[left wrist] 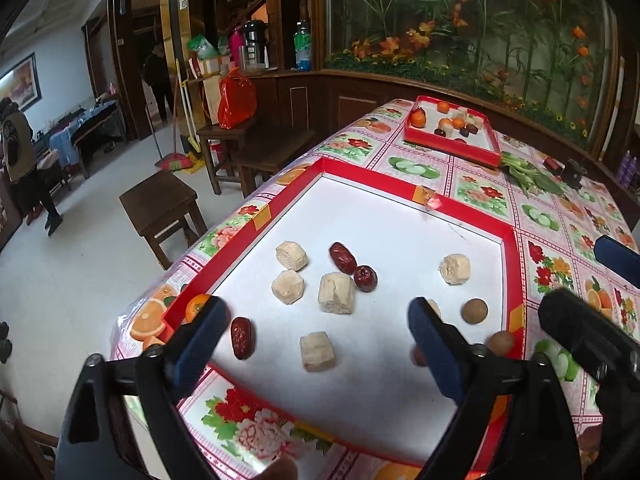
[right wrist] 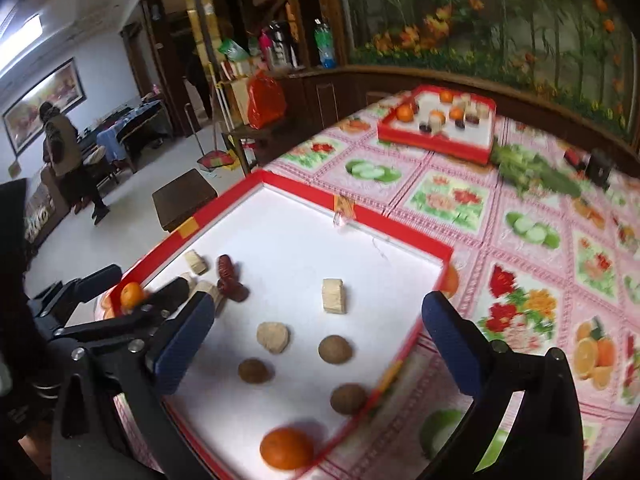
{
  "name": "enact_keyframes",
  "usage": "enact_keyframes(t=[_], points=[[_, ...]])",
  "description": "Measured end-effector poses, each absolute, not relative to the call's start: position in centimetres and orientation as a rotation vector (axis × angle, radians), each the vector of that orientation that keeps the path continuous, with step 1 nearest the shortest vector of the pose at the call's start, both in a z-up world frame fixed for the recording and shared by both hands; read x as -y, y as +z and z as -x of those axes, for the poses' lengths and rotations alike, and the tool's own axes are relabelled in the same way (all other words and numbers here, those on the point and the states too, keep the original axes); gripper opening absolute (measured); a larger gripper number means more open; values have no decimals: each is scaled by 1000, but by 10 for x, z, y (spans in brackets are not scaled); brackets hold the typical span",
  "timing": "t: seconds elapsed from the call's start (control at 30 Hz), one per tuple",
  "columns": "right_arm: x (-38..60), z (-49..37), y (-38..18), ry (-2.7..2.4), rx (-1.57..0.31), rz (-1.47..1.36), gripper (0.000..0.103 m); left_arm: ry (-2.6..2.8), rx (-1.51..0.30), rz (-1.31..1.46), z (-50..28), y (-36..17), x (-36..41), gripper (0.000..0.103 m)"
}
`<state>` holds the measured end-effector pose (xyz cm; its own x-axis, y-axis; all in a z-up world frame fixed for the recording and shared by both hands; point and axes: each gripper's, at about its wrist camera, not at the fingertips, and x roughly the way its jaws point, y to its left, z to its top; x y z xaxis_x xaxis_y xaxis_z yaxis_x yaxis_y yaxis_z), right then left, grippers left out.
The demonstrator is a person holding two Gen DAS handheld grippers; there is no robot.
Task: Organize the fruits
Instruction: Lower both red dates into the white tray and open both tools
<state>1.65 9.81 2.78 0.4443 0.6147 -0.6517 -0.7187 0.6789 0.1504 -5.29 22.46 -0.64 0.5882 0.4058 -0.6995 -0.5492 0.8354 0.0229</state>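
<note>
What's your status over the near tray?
Left gripper open, empty. Right gripper open, empty, above near tray. Dates, longans, orange loose inside. Nothing blocking.

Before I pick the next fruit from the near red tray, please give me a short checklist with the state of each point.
1. Left gripper open, empty: ok.
2. Right gripper open, empty: ok.
3. Red dates free to grasp: not ok, two touch each other and a beige piece.
4. Orange free on top: ok, though near the tray wall.
5. Far tray has bare space: ok.
6. Right view sharp enough: not ok, blurred.
</note>
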Motion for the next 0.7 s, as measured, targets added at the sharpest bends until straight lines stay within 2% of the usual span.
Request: enact_keyframes(t=[0.1, 0.7], points=[[-86, -1, 41, 850, -676, 188, 103, 577, -759, 186, 56, -4, -225, 102], [-78, 23, 46, 872, -633, 247, 103, 577, -775, 238, 55, -11, -234, 103]])
